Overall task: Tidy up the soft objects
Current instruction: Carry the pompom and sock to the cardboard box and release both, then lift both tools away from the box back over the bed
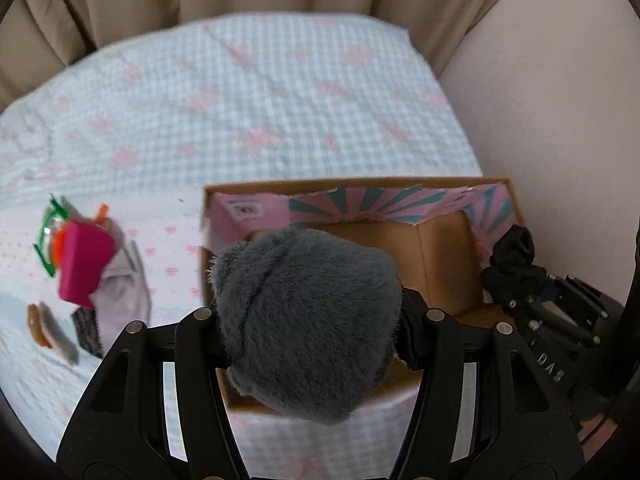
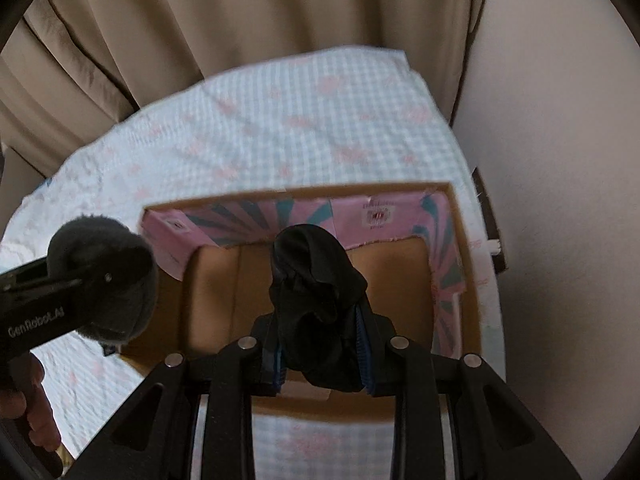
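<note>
The left gripper [image 1: 308, 336] clenches a grey plush toy [image 1: 308, 320] above the cardboard box [image 1: 440, 248]. Beside it, the right gripper [image 2: 322, 360] pinches a black sock [image 2: 316, 292] over the same box. Both look light and squashy, best held mid-bulk.

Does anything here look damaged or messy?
Yes. The cardboard box has a ragged, torn pink lining along its inner walls. A jumbled pile of small things lies loose on the bedspread, left of the box.
</note>
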The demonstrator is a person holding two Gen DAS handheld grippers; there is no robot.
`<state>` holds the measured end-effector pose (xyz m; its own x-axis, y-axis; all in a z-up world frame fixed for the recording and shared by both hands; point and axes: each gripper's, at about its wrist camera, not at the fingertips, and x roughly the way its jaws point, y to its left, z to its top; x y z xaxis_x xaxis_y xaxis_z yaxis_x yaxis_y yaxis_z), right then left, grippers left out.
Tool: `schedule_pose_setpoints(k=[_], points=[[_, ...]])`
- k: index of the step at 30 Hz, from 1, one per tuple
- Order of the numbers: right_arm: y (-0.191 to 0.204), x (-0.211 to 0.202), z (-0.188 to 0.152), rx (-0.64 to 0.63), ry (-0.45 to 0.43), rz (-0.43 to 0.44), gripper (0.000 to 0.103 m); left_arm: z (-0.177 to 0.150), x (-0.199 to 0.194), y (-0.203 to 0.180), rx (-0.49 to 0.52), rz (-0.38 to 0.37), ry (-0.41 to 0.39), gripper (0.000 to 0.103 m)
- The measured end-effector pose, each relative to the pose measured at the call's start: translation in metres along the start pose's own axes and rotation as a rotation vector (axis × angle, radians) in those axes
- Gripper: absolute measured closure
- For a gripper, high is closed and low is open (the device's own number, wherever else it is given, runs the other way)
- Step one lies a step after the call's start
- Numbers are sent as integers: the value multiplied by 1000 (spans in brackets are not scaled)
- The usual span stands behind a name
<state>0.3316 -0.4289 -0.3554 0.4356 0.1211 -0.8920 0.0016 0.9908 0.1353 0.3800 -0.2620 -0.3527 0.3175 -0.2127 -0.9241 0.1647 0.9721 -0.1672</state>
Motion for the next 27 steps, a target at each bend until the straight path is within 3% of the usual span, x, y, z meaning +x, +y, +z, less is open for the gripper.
schedule_pose_setpoints(k=[4, 9, 11, 12, 13, 14, 21, 27], points=[[-5, 29, -2, -19, 49, 4, 63, 2, 29, -3, -3, 6, 53, 48], [-8, 48, -4, -28, 66, 21, 63, 6, 47, -10, 15, 24, 90, 47], [-9, 52, -4, -35, 71, 33, 55, 10, 48, -13, 26, 53, 82, 20], [-8, 54, -5, -45, 60, 42, 32, 13, 48, -15, 28, 66, 81, 11], [-7, 55, -6, -59, 51, 49, 3, 16, 48, -16, 27, 82, 80, 0], [-5, 56, -6, -70, 48, 54, 0, 18, 48, -16, 27, 85, 80, 0], [-3, 51, -12, -96, 33, 60, 0, 23, 50, -15, 20, 62, 96, 0], [4, 34, -11, -107, 18, 51, 0, 22, 28, -15, 17, 52, 54, 0]])
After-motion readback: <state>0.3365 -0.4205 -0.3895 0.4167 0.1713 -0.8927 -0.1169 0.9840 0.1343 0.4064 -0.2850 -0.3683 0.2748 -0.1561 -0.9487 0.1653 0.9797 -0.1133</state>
